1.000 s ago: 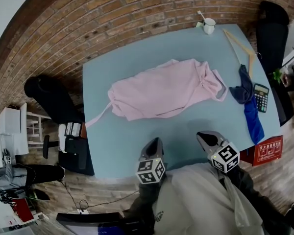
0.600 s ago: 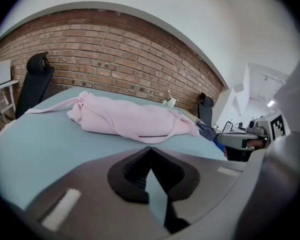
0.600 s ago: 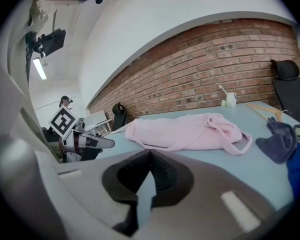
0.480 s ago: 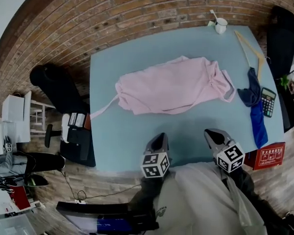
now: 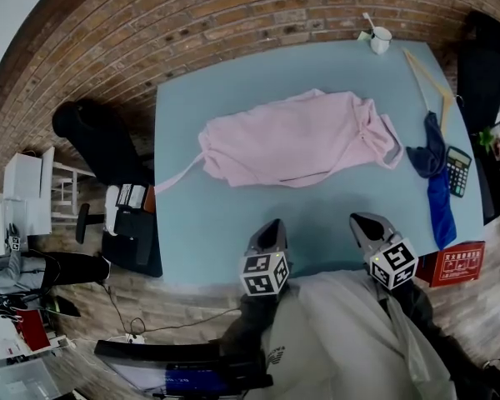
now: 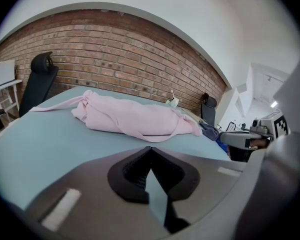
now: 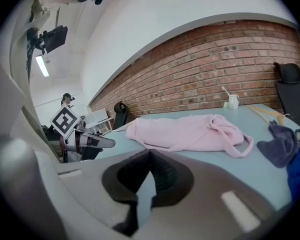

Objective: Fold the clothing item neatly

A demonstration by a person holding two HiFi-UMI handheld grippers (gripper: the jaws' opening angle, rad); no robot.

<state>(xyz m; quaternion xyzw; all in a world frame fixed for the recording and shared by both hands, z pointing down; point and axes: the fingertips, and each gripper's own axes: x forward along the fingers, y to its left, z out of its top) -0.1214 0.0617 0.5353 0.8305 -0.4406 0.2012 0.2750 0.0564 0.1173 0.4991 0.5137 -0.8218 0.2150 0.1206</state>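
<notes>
Head view looks steeply down on the pink garment, which lies unfolded in a loose, rumpled heap across the middle of the pale blue table; a thin strip of the same pink cloth trails from the garment's left end toward the table's left edge, and at its right end a band of fabric forms a loop; nothing rests on the garment and neither tool touches it; nearer the person than the garment, over the table's near edge, hangs the left gripper, its jaws pressed together with nothing between them, as its own view shows plainly; to the right of it, also on the near side of the garment and well apart from it, the right gripper is likewise closed tight and empty; both point toward the garment; just beyond the garment's right end lies a dark blue cloth, with a calculator beside it at the table's edge; farther back on that side a wooden hanger lies flat, and a white mug stands at the far corner; off the garment's left side a black office chair stands by the table; behind everything runs a brick wall.
</notes>
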